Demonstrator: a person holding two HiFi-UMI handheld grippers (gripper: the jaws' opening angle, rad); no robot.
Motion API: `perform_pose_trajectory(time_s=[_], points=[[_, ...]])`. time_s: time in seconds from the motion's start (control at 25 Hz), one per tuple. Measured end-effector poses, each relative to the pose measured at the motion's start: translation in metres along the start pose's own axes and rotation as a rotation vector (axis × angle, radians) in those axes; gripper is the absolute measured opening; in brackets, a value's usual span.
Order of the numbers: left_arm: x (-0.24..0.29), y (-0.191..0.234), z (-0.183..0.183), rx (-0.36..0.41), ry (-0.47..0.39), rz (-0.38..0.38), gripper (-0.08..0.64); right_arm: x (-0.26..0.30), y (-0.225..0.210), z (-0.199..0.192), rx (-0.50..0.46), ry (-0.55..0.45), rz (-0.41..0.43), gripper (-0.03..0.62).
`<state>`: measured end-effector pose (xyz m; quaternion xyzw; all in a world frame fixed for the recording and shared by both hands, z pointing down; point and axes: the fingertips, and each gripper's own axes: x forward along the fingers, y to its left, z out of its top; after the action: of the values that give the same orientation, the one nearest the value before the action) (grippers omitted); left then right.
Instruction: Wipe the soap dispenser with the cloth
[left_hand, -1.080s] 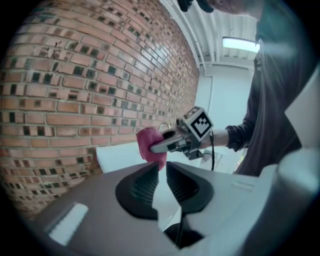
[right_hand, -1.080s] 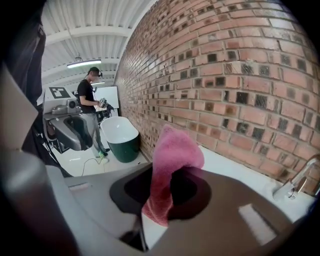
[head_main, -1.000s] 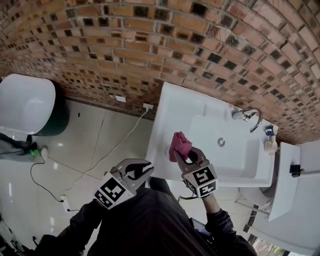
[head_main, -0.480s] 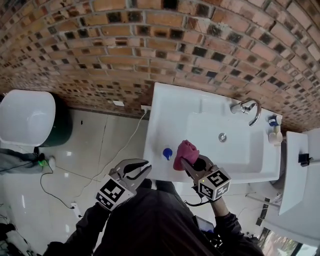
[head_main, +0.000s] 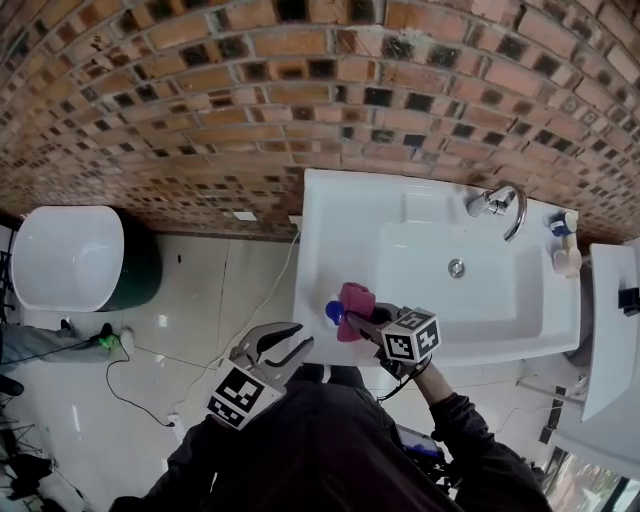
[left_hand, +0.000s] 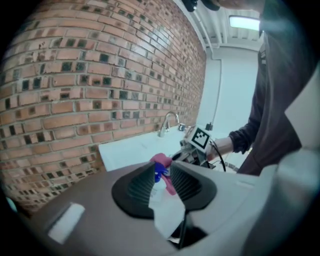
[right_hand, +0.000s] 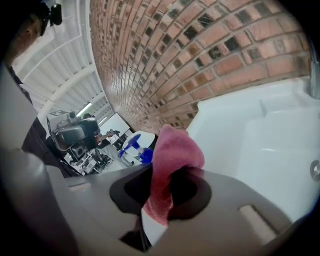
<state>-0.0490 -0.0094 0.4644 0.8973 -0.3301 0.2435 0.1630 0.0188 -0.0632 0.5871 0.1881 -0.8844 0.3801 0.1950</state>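
Note:
The soap dispenser (head_main: 333, 313), white with a blue pump, stands on the front left corner of the white sink (head_main: 350, 215). My right gripper (head_main: 358, 322) is shut on the pink cloth (head_main: 355, 300), which touches the dispenser's right side. In the right gripper view the cloth (right_hand: 175, 150) bulges out of the jaws, and the blue pump (right_hand: 134, 145) is just left of it. My left gripper (head_main: 288, 343) hangs off the sink's front edge, short of the dispenser. Its jaws are opening and grip nothing. The left gripper view shows the dispenser (left_hand: 159, 173) ahead through the narrow gap.
A chrome faucet (head_main: 500, 205) and a small bottle (head_main: 565, 250) are at the sink's far right. A brick wall (head_main: 200, 100) runs behind. A white-lidded round bin (head_main: 65, 255) and a cable (head_main: 140, 350) are on the tiled floor at left.
My right gripper has dropped with the cloth from over the basin to the front left corner beside the dispenser. The left gripper's jaws have parted a little.

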Motion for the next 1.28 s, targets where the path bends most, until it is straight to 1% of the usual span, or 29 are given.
perform_pose_trajectory(time_s=[0.16, 0.32, 0.4, 0.48, 0.6, 0.68, 0.76, 0.88, 1.0, 1.08, 1.12, 1.28], points=[[0.011, 0.004, -0.012, 0.000, 0.037, 0.025, 0.118, 0.019, -0.025, -0.032, 0.058, 0.101, 0.013, 0.069], [0.036, 0.010, -0.039, 0.005, 0.127, 0.039, 0.172, 0.037, -0.040, -0.061, 0.013, 0.219, -0.014, 0.071], [0.050, 0.012, -0.054, 0.005, 0.173, 0.040, 0.206, 0.041, -0.041, -0.067, -0.012, 0.250, -0.024, 0.071], [0.067, 0.014, -0.067, -0.003, 0.214, 0.037, 0.240, 0.040, -0.040, -0.065, -0.033, 0.256, -0.037, 0.071], [0.091, 0.016, -0.078, 0.009, 0.258, 0.032, 0.303, 0.026, -0.033, -0.055, -0.087, 0.247, -0.064, 0.071], [0.103, 0.017, -0.080, 0.024, 0.276, 0.026, 0.338, 0.013, -0.029, -0.048, -0.127, 0.238, -0.088, 0.071], [0.113, 0.016, -0.080, 0.057, 0.287, 0.018, 0.367, 0.000, -0.025, -0.042, -0.145, 0.224, -0.112, 0.071], [0.128, 0.016, -0.085, 0.105, 0.301, 0.027, 0.374, -0.015, -0.018, -0.036, -0.140, 0.188, -0.132, 0.071], [0.137, 0.019, -0.092, 0.142, 0.315, 0.040, 0.371, -0.026, -0.013, -0.035, -0.146, 0.178, -0.159, 0.071], [0.139, 0.018, -0.094, 0.170, 0.322, 0.029, 0.350, -0.032, -0.012, -0.036, -0.157, 0.185, -0.178, 0.071], [0.139, 0.016, -0.094, 0.182, 0.321, 0.020, 0.327, -0.035, -0.011, -0.037, -0.161, 0.189, -0.186, 0.071], [0.134, 0.011, -0.098, 0.237, 0.330, -0.035, 0.279, -0.038, -0.009, -0.031, -0.197, 0.189, -0.187, 0.071]])
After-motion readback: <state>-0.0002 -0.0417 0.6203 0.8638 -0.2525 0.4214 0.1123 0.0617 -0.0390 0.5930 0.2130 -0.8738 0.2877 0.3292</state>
